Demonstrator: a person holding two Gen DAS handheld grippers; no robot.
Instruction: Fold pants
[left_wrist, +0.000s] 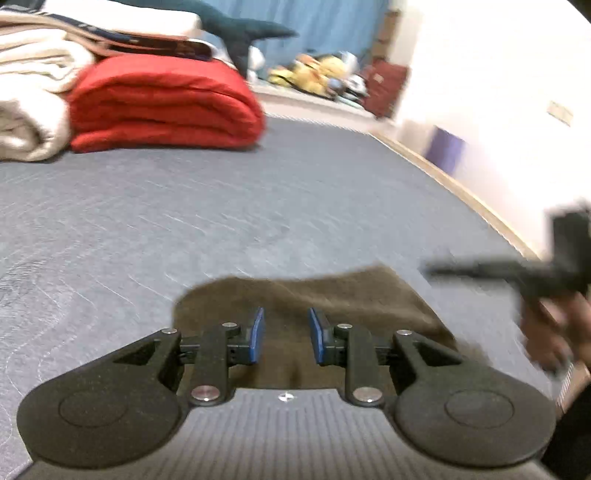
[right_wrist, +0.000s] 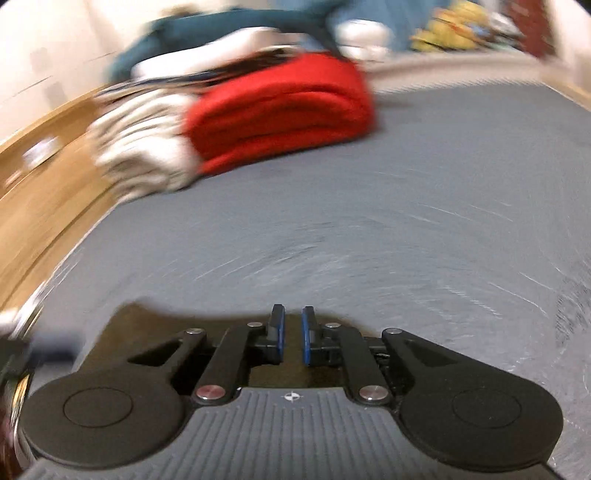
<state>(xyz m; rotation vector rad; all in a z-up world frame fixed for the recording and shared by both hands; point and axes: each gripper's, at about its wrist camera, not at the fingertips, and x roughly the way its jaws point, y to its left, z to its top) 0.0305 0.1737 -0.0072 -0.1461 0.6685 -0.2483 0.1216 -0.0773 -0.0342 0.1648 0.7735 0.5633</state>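
Observation:
The brown pants (left_wrist: 332, 295) lie bunched on the grey-blue mattress (left_wrist: 221, 206), right under and ahead of my left gripper (left_wrist: 286, 332). Its blue pads stand apart with nothing between them: open. The right gripper (left_wrist: 535, 273) shows blurred at the right edge of the left wrist view, held by a hand. In the right wrist view, my right gripper (right_wrist: 292, 338) has a narrow gap between its pads and holds nothing; a brown edge of the pants (right_wrist: 122, 321) lies below it. Both views are motion-blurred.
A folded red blanket (left_wrist: 162, 103) and cream bedding (left_wrist: 29, 96) sit at the far left of the mattress, with a teal plush (left_wrist: 236, 26) behind. The white wall (left_wrist: 498, 74) borders the right edge. A wooden floor (right_wrist: 37, 192) lies left of the bed.

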